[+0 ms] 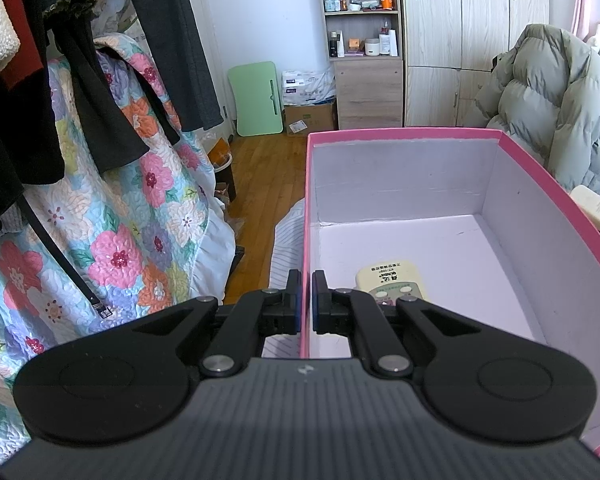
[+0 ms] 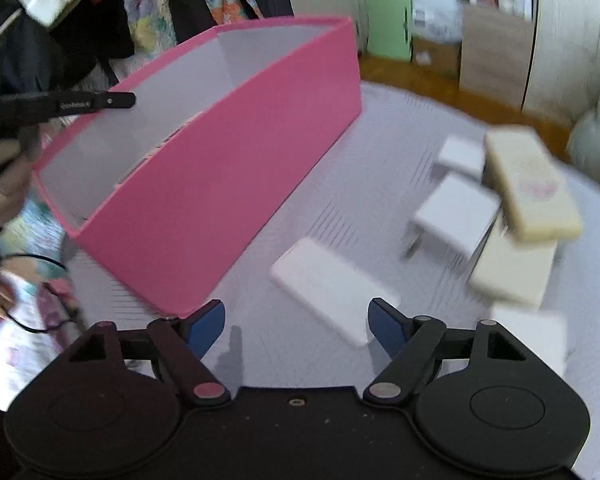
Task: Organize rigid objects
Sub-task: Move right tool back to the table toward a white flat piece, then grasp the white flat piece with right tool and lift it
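A pink box (image 1: 540, 168) with a white inside sits on a striped bed sheet. A cream remote control (image 1: 388, 278) lies on its floor at the near end. My left gripper (image 1: 307, 276) is shut on the box's left wall, the thin cardboard pinched between the pads; the right wrist view shows that gripper (image 2: 128, 100) at the rim of the pink box (image 2: 228, 168). My right gripper (image 2: 296, 312) hangs open over the sheet with nothing between its fingers. A flat white block (image 2: 332, 292) lies just beyond it, right of the box.
Further right on the sheet lie two small white boxes (image 2: 456, 212), a cream case (image 2: 532, 184) stacked on another cream one (image 2: 512, 272), and a white block (image 2: 528, 340). Hanging clothes and a floral quilt (image 1: 132, 216) stand left. A puffy coat (image 1: 552, 92) is right.
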`<state>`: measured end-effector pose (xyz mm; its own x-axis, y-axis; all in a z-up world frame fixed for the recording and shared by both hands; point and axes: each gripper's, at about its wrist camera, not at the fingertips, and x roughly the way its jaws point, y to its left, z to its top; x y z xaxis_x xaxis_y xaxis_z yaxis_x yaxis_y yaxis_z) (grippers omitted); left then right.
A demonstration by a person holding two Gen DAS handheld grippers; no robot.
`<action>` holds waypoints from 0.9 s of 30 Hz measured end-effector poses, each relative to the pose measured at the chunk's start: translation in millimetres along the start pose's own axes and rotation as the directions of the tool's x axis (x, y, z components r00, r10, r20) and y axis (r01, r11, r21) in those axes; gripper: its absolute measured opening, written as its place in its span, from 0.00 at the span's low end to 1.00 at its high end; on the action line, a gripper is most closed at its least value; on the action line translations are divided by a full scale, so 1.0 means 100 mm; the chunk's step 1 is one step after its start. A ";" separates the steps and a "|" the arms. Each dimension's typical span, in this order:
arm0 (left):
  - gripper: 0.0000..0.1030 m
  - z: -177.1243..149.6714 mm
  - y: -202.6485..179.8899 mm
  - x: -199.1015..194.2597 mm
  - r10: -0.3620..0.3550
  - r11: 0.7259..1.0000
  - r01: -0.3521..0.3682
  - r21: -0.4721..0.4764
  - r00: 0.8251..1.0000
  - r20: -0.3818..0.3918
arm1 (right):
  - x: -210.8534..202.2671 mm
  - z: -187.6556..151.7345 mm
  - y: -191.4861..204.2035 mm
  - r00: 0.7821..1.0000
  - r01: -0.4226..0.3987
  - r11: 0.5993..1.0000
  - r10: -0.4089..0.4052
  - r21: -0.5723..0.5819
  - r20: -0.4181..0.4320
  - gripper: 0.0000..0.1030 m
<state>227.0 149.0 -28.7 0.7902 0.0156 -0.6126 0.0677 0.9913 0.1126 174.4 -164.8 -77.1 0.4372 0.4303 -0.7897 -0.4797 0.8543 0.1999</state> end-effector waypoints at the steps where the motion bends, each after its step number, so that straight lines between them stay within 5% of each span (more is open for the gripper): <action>1: 0.04 0.00 0.00 0.00 0.000 1.000 0.000 -0.001 1.000 0.000 | 0.02 0.02 0.00 1.000 0.011 1.000 -0.011 -0.029 0.002 0.75; 3: 0.04 0.00 0.00 0.00 0.000 1.000 0.000 0.001 1.000 0.000 | 0.12 0.08 -0.05 0.999 0.013 0.997 -0.015 -0.076 -0.031 0.58; 9: 0.04 0.00 0.00 0.00 0.003 1.000 -0.003 0.000 1.000 -0.001 | 0.29 0.24 -0.02 0.996 -0.030 0.963 0.005 -0.268 -0.092 0.57; 11: 0.04 0.01 0.00 0.00 0.002 1.000 -0.002 0.000 1.000 0.000 | 0.33 0.28 -0.04 0.994 -0.056 0.959 0.029 -0.277 -0.102 0.60; 15: 0.04 0.01 0.00 0.00 0.000 1.000 0.000 -0.003 1.000 0.000 | 0.28 0.34 -0.08 0.993 -0.046 0.977 0.022 -0.210 -0.116 0.44; 21: 0.04 0.02 0.02 0.00 -0.009 1.000 0.009 -0.008 1.000 0.001 | -0.09 0.33 -0.15 0.999 -0.022 0.998 0.025 -0.065 0.038 0.44; 27: 0.04 0.02 0.02 0.00 -0.006 1.000 0.006 -0.006 1.000 0.002 | -0.50 0.37 -0.08 0.986 0.016 0.999 -0.010 -0.035 0.169 0.44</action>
<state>228.0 151.2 -27.2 0.7909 0.0092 -0.6119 0.0687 0.9922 0.1037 184.0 -182.1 -17.7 0.5641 0.4649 -0.6824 -0.4993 0.8503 0.1665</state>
